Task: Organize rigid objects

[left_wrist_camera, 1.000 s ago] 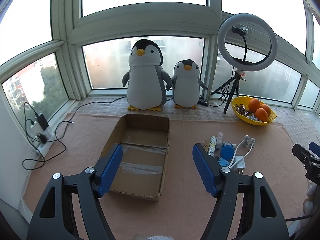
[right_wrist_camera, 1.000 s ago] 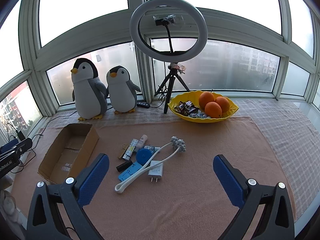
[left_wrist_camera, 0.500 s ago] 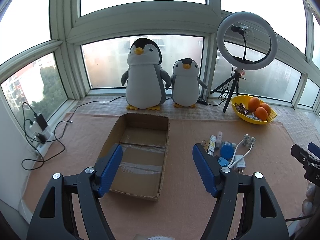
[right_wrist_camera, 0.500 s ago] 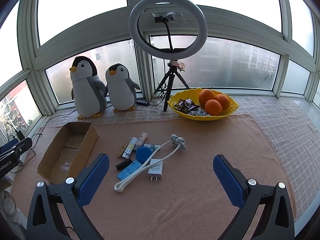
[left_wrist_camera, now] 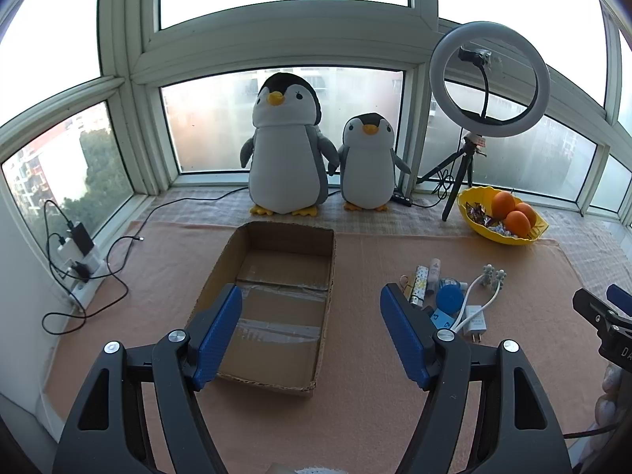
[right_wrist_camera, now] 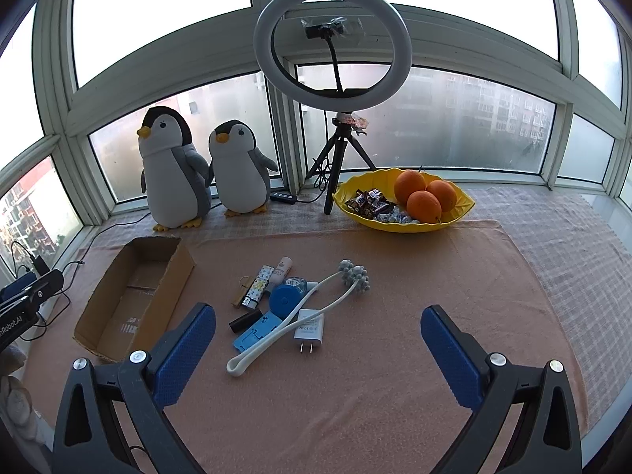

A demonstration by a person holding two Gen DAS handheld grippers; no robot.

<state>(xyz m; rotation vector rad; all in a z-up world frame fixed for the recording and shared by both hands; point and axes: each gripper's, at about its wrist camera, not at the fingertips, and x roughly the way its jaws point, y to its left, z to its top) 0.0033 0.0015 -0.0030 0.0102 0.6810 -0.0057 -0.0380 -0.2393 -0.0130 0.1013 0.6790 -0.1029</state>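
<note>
Left gripper spread wide, empty — over cardboard box. Right gripper likewise released; clutter pile at 11 o'clock.

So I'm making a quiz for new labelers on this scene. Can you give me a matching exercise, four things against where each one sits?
Things:
1. cardboard box
2. oranges
3. white charger plug
4. penguin plushies

Places:
a. in the yellow bowl
b. by the window at the back
c. left of the pile of small items
d. at the near edge of the pile

Pairs: 1-c, 2-a, 3-d, 4-b
</note>
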